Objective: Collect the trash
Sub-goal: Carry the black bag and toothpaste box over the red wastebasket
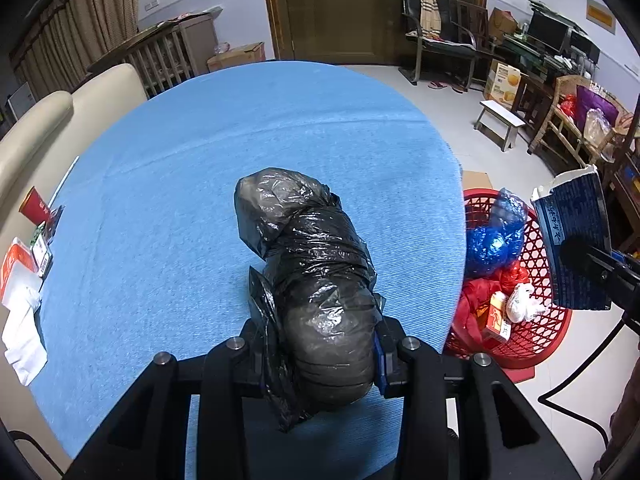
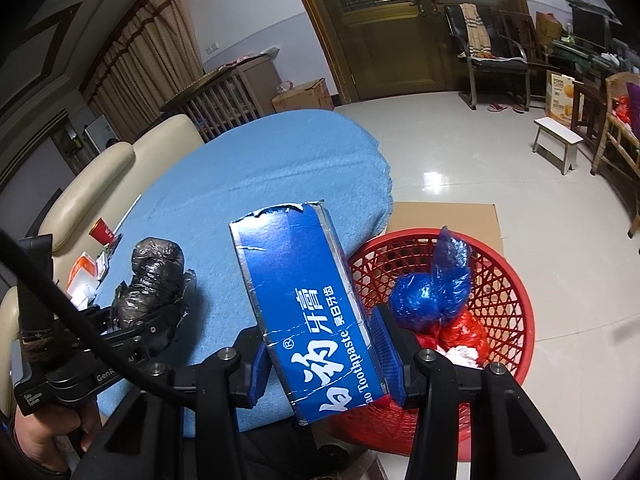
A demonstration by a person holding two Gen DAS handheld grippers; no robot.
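Note:
My left gripper (image 1: 322,354) is shut on a black plastic trash bag bundle (image 1: 310,264) that lies along the blue tablecloth (image 1: 200,168). The bundle also shows in the right wrist view (image 2: 154,272). My right gripper (image 2: 324,354) is shut on a blue toothpaste box (image 2: 304,300) with a torn top, held upright between the table edge and the red basket (image 2: 500,292). The box also shows in the left wrist view (image 1: 574,240), above the basket (image 1: 536,332). The basket holds a blue bag (image 2: 432,292), red bags and white crumpled trash.
At the table's left edge lie a red cup (image 1: 34,205), small packets (image 1: 42,246), an orange-white box (image 1: 16,264) and white paper (image 1: 24,340). A cream sofa (image 1: 36,120) stands behind. Cardboard (image 2: 448,216) lies under the basket. A small stool (image 2: 558,140) stands on the tiled floor.

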